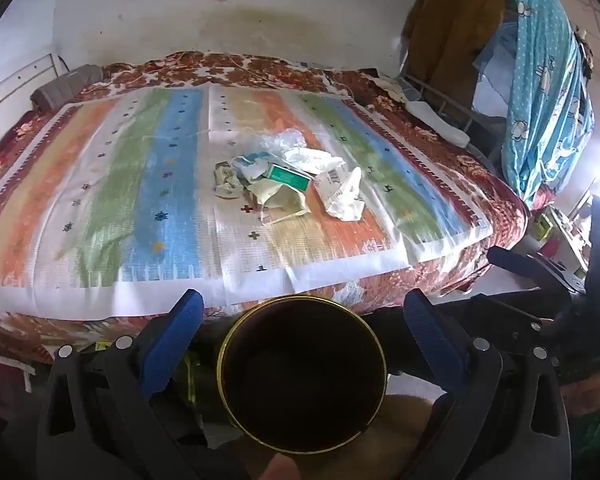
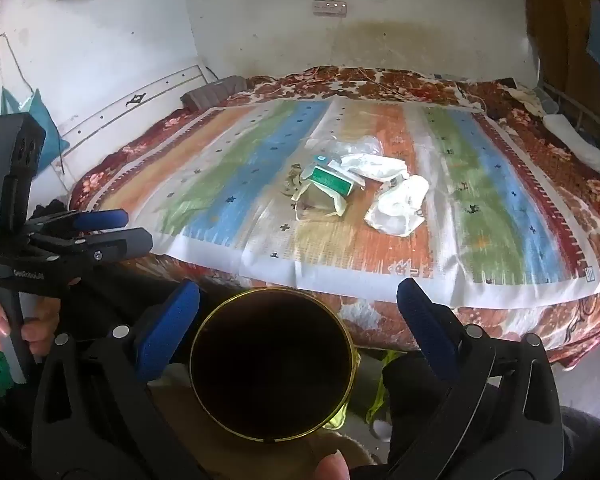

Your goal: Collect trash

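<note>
A pile of trash lies mid-bed on the striped mat (image 1: 148,184): a green box (image 1: 290,178), a white crumpled bag (image 1: 344,196), a cream bag (image 1: 280,202) and clear plastic (image 1: 286,140). The right wrist view shows the same green box (image 2: 332,180) and white bag (image 2: 398,204). A dark round bin with a gold rim (image 1: 304,376) (image 2: 272,364) sits below the near bed edge. My left gripper (image 1: 303,298) is open above the bin, holding nothing. My right gripper (image 2: 298,285) is open too, also empty and well short of the pile.
The floral bedspread (image 2: 540,168) hangs over the near edge. A metal bed rail and hanging blue cloth (image 1: 540,100) stand at the right. A grey pillow (image 2: 212,94) lies by the far wall. A fingertip (image 2: 332,464) shows at the bottom edge. The left gripper (image 2: 132,228) appears at the right view's left side.
</note>
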{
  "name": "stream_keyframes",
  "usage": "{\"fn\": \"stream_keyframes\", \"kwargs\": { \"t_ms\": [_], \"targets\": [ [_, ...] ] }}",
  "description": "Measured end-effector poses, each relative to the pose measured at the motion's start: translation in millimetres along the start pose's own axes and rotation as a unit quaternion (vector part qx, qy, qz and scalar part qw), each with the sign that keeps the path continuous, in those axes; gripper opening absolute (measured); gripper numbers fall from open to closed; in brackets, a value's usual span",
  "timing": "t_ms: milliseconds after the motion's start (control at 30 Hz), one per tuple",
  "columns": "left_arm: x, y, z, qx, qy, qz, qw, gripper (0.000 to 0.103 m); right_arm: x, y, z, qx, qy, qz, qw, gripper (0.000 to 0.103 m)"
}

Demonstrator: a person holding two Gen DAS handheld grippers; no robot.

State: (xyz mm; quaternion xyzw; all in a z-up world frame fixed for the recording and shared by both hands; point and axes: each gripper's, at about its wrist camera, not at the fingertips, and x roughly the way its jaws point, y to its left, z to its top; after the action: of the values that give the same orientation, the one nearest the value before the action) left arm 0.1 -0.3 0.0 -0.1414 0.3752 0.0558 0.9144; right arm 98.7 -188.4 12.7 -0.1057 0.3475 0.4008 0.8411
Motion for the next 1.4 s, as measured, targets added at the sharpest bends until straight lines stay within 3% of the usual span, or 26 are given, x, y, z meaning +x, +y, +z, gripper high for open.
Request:
{"fn": "stream_keyframes", "kwargs": {
  "t_ms": [367,467,700,1400],
  "targets": [
    [-1.4,5.7,-0.8,-0.013,-0.011,0.031,0.9994,0.097,-3.0,-14.4,-4.6,0.031,0.007,0.021,0.999,0.094],
    [2.2,9.1,0.7,-0.023,0.015,0.008,0.9996,0.097,-3.5,-10.5,-2.1,0.021,0.015,0.02,0.999,0.094],
    [1.9,5.5,-2.8,-0.009,0.018,0.021,0.9996,0.097,-0.1,-5.0,-1.1,0.014,0.032,0.023,0.999,0.094],
    [-2.7,6.5,-0.3,-0.016,0.01,0.004,0.9998,0.097,4.7,-10.2,-2.2,0.023,0.041,0.034,0.998,0.094]
  ]
}}
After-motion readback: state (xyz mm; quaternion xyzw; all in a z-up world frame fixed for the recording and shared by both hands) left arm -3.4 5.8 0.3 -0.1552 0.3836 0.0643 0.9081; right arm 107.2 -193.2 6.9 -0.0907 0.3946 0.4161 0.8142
